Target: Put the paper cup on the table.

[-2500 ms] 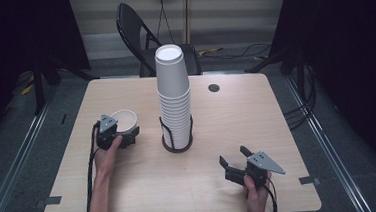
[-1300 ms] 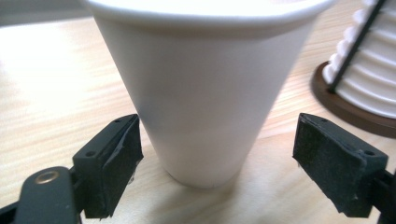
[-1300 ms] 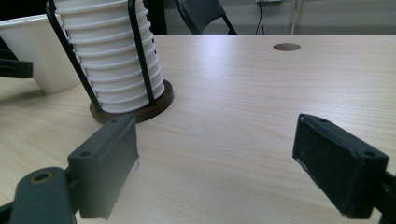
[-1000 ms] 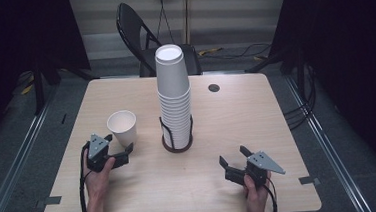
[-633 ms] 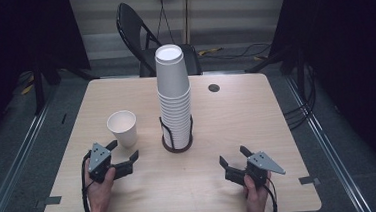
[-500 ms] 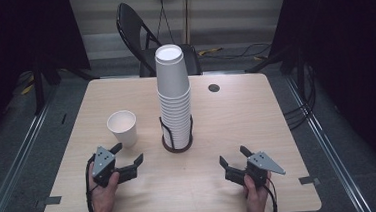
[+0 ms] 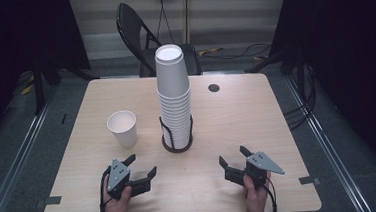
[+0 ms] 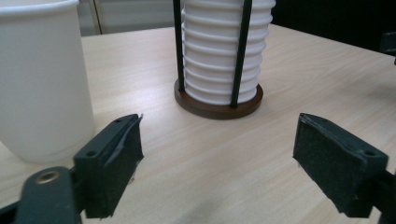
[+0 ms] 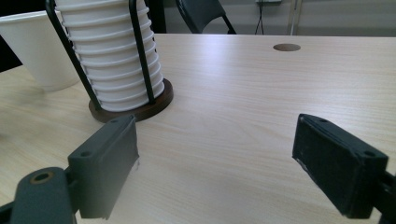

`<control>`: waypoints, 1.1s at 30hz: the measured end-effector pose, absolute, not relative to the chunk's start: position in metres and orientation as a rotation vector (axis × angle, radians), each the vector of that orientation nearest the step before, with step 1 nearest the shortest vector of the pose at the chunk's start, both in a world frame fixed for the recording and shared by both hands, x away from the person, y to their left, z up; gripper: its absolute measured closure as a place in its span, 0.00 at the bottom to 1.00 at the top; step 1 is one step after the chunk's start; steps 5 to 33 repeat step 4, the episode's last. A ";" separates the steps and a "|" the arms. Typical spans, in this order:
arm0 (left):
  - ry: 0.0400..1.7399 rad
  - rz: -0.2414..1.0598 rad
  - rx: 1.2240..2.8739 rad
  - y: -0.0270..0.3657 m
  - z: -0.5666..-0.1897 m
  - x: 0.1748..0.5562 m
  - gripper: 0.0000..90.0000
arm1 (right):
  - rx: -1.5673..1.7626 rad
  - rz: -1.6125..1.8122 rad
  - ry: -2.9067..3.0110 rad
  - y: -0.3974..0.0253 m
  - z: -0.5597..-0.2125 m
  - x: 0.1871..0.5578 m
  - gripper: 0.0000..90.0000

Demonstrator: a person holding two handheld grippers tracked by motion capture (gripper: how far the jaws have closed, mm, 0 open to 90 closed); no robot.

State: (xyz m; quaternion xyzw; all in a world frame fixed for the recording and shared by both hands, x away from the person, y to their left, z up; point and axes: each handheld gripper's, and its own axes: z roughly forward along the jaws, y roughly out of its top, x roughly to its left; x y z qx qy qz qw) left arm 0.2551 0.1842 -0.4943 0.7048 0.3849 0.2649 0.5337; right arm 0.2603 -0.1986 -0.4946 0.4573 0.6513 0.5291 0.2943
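Standing alone on the table (image 7: pixel 259 146), a single paper cup (image 7: pixel 123 128) is seen upright and mouth-up, left of the cup stack (image 7: pixel 174 99) and clear of it. Two and a half seconds ago this cup was held at the left gripper (image 7: pixel 136 173); since then it has been released, and the gripper has been drawn back toward the near edge of the table, where it now rests well short of the cup. Its jaws are spread wide with nothing between them, as is confirmed in the left gripper view, where the cup (image 8: pixel 42 79) rises beyond the left jaw and the wooden base (image 8: pixel 218 101) of the wire holder is seen ahead.

The right gripper (image 7: pixel 236 164) has not been moved across the whole interval; it is held low at the near right of the table, its jaws likewise parted and empty. In the right gripper view the stack (image 9: pixel 109 56) is seen caged by the black wire uprights, with the loose cup (image 9: pixel 39 49) behind it.

The change is judged to mark the end of one cycle: one cup has been separated and set down, and a tall stack is left in the holder. A further cup can be taken from the top, for which a fresh reach is needed.
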 end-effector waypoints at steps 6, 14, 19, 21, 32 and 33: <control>0.901 0.663 1.668 0.184 -0.495 0.253 0.17 | 1.241 1.380 1.746 -0.198 -0.494 0.263 0.15; 0.901 0.663 1.668 0.184 -0.495 0.253 0.17 | 1.241 1.380 1.746 -0.198 -0.494 0.263 0.15; 0.901 0.663 1.668 0.184 -0.495 0.253 0.17 | 1.241 1.380 1.746 -0.198 -0.494 0.263 0.15; 0.901 0.663 1.668 0.184 -0.495 0.253 0.17 | 1.241 1.380 1.746 -0.198 -0.494 0.263 0.15; 0.901 0.663 1.668 0.184 -0.495 0.253 0.17 | 1.241 1.380 1.746 -0.198 -0.494 0.263 0.15; 0.901 0.663 1.668 0.184 -0.495 0.253 0.17 | 1.241 1.380 1.746 -0.198 -0.494 0.263 0.15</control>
